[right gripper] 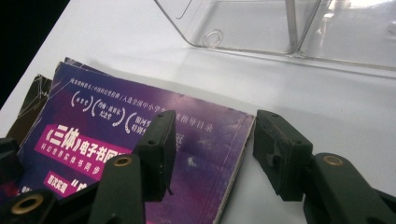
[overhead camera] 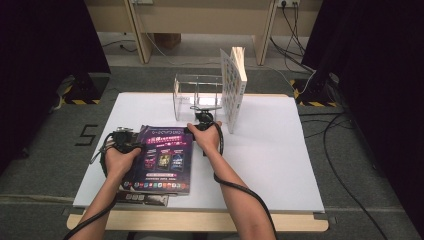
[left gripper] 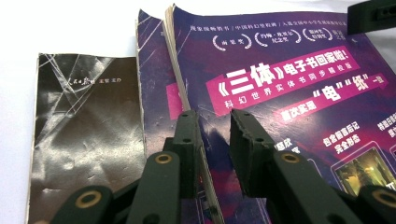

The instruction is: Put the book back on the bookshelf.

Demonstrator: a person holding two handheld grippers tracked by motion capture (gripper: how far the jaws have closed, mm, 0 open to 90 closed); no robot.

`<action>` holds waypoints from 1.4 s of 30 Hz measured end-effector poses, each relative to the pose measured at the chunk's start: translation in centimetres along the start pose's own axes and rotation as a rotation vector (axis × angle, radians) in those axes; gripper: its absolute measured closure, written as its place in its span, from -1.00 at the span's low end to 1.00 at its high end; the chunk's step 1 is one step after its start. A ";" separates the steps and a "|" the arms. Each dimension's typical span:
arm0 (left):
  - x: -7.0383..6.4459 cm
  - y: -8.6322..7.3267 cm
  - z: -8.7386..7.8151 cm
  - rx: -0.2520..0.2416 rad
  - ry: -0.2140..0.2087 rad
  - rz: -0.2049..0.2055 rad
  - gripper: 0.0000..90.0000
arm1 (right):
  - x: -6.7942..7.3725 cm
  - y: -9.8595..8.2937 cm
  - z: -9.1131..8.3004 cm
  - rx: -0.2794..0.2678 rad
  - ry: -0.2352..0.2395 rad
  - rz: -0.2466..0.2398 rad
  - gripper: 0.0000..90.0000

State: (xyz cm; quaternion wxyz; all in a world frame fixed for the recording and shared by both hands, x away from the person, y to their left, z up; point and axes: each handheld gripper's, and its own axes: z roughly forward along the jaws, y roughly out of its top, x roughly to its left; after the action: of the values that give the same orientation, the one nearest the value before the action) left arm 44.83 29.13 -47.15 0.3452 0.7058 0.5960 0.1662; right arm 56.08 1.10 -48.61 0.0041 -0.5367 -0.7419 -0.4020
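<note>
A glossy purple paperback (overhead camera: 165,159) lies flat on the white tabletop (overhead camera: 280,165) at about seven o'clock, atop a second purple book and a creased, dark, shiny one (left gripper: 84,154). The left gripper (left gripper: 214,122), jaws parted, straddles its soft page edge. The right gripper (right gripper: 214,135) gapes across its spine corner. At twelve o'clock stands a clear acrylic rack (overhead camera: 196,97) holding an upright white book (overhead camera: 234,87)

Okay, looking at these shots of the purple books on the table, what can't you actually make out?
- Lower books in the pile: high view, the top purple book covers them; titles unseen.
- Left hand-held gripper: high view, the hand covers its jaws.
- Black booklet: left gripper view, small title print unreadable.
- Clear stand: right gripper view, cut off by the top edge.
- Standing book: high view, cover pattern too small.
</note>
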 end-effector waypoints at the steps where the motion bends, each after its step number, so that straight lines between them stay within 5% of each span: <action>1: 0.0 0.0 0.0 0.000 0.000 0.000 0.59 | 0.0 0.1 0.0 0.002 -0.002 -0.003 0.10; 17: 0.1 -0.1 0.1 0.002 -0.008 -0.019 0.60 | 0.2 0.3 0.5 -0.010 -0.009 -0.020 0.08; 35: -0.1 -0.1 0.1 0.005 0.011 -0.018 0.61 | -0.5 -0.1 -0.3 -0.025 0.056 0.120 0.23; 42: -0.1 -0.1 0.1 0.006 0.016 -0.012 0.61 | -0.6 0.2 -0.9 -0.014 0.066 0.125 0.51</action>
State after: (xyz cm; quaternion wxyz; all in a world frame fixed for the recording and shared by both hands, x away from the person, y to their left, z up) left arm 44.80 29.01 -47.20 0.3393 0.7018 0.6035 0.1681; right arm 56.13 0.09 -48.20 0.0498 -0.5684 -0.7037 -0.4233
